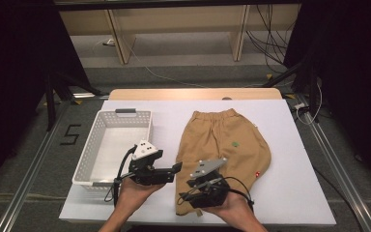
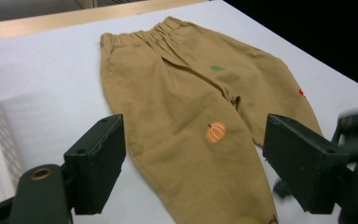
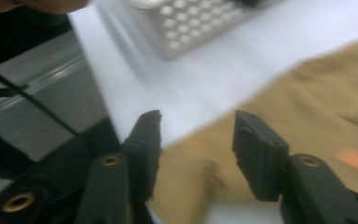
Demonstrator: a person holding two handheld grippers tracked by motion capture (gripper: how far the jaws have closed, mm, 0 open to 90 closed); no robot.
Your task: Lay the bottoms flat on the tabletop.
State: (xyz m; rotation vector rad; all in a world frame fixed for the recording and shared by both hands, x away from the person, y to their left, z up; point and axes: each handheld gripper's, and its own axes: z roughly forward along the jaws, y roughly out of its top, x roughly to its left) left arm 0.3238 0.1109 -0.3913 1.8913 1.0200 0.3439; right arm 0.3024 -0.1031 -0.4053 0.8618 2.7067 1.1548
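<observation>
My right tongs (image 1: 199,189) sit over the near end of the tan trousers (image 1: 224,150), just above the lower leg by the table's front edge. Their jaws stand apart with nothing pinched; in the right gripper view the cloth (image 3: 279,135) lies below and between them, blurred, and I cannot tell whether a tip brushes it. My left tongs (image 1: 176,167) hover between the white basket (image 1: 92,145) and the trousers, pointing toward the cloth, jaws spread wide and holding nothing. In the left gripper view the trousers (image 2: 191,107) lie flat ahead of those jaws, waistband away from me, legs toward me.

The trousers rest on the white tabletop (image 1: 290,164), just beside the basket. Small patches show on them: an orange pumpkin (image 2: 215,132), a green mark (image 2: 217,68) and a red one (image 2: 302,92) at the edge. No lettering on them can be read. On the floor to the left, a black taped numeral 5 (image 1: 70,135) is legible.
</observation>
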